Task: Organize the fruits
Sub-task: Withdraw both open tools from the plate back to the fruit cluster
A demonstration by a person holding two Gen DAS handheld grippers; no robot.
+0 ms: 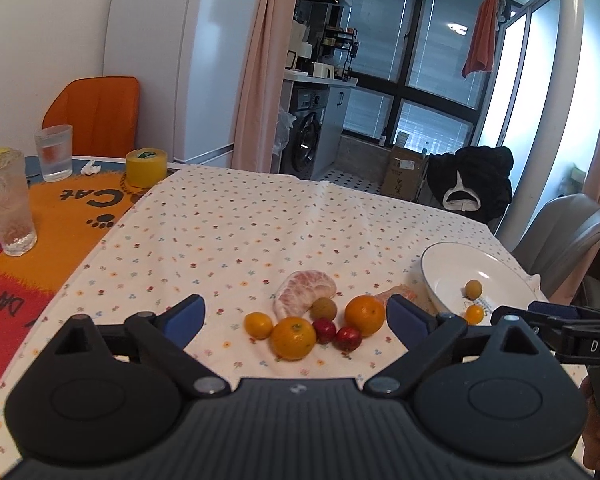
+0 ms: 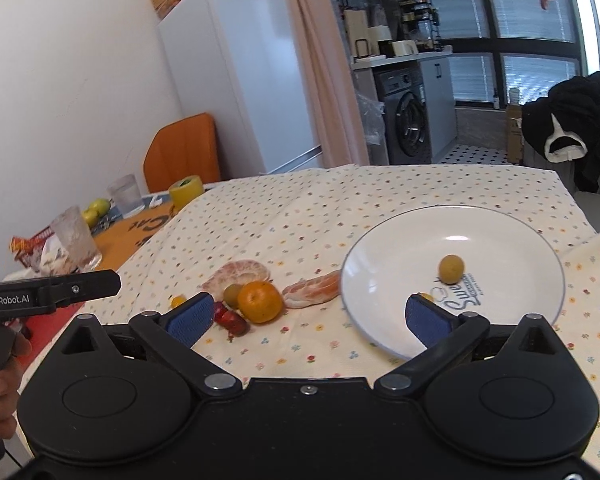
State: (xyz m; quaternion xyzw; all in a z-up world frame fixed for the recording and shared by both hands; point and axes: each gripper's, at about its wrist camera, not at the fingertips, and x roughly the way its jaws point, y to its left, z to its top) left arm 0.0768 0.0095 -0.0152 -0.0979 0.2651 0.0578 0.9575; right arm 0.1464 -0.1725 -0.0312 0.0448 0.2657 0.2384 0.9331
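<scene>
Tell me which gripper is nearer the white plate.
Right. The right gripper hangs open over the white plate's near rim, one finger above the dish. The left gripper is open over the fruit pile beside the plate, off to its left.

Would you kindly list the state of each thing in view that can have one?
left tool: open, empty.
right tool: open, empty, over the plate's near rim.
white plate: upright, holding two small fruits.
near glass: upright.
far glass: upright.
pomelo segment: peeled, on the cloth.
</scene>
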